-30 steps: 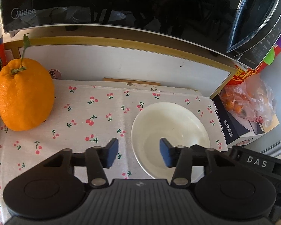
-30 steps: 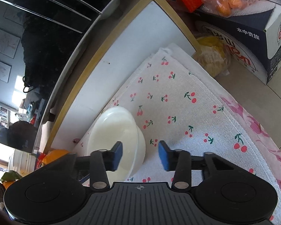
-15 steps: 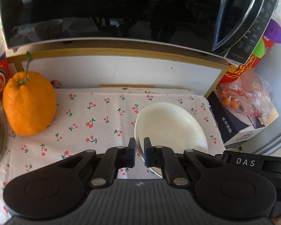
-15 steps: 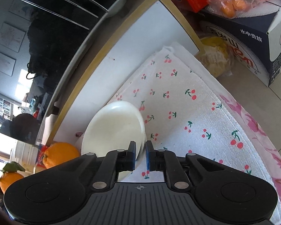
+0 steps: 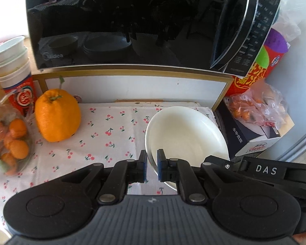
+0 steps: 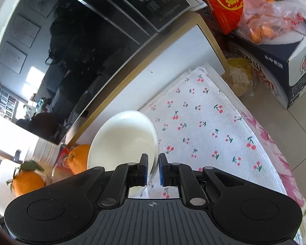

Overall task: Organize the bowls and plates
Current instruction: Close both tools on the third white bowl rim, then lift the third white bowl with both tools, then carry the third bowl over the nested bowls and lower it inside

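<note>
Thin rim pinches could let the bowl slip

While both tools share one white bowl (image 5: 185,134), its hold looks precarious. The left hand-held gripper (image 5: 152,164) pinches the near rim, and the right hand-held gripper (image 6: 153,168) pinches the rim on the opposite side; the bowl sits tilted above the cherry-print cloth (image 5: 104,134) on the counter, in front of the microwave (image 5: 122,24). Glazed ceramic is slick, so uneven pulling by either hand could twist it free, dropping it onto the cloth or knocking the large orange (image 5: 57,115)
</note>
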A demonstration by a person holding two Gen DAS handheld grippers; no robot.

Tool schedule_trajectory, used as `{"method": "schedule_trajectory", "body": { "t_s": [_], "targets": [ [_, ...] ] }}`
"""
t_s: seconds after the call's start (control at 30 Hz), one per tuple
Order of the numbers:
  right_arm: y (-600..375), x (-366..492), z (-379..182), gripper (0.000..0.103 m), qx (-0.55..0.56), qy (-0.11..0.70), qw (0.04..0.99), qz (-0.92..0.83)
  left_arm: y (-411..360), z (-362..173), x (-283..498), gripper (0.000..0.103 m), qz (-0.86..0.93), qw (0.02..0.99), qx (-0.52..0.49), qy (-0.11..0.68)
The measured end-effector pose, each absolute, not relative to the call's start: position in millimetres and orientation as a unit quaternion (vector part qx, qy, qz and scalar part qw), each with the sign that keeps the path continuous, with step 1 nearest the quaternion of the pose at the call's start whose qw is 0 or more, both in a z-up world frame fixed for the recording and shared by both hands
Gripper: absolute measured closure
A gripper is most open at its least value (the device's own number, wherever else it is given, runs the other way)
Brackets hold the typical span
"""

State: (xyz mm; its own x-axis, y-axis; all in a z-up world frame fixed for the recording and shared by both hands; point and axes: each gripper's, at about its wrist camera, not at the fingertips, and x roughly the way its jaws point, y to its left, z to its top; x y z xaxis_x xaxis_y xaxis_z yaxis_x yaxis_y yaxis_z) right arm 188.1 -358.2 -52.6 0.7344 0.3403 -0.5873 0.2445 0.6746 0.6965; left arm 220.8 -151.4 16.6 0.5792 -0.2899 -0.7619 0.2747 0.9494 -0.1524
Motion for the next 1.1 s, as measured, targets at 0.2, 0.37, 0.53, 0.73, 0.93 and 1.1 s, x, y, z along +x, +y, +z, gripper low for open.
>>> {"method": "schedule_trajectory", "body": {
  "t_s": [0.2,0.37,0.53,0.73,0.93,1.1],
  "targets": [
    [-339.4,166.9,-29.4,0.092,0.356,0.372,0.857,0.032,-129.2,18.8,196.7,0.094,-0.161,0.887,-0.031,0.432],
    [-320.4,149.1,-16.1,0.091,0.332,0.381,0.862,0.035,-105.7,20.3,177.8,0.093,-0.164,0.885,-0.05,0.433],
    [-302.9,135.7,-14.7,0.091,0.333,0.395,0.855,0.038,-85.1,28.1,155.6,0.093,-0.173,0.885,-0.058,0.429],
    [-280.5,115.8,-13.8,0.091,0.337,0.401,0.851,0.047,-63.4,30.0,133.0,0.093,-0.173,0.89,-0.063,0.418],
    [-255.5,95.7,-9.6,0.091,0.319,0.402,0.856,0.061,-35.5,26.2,111.1,0.093,-0.176,0.893,-0.079,0.406],
    [-233.0,83.2,-14.1,0.091,0.307,0.403,0.858,0.085,-10.1,20.8,95.0,0.093,-0.176,0.898,-0.089,0.393]
  ]
}}
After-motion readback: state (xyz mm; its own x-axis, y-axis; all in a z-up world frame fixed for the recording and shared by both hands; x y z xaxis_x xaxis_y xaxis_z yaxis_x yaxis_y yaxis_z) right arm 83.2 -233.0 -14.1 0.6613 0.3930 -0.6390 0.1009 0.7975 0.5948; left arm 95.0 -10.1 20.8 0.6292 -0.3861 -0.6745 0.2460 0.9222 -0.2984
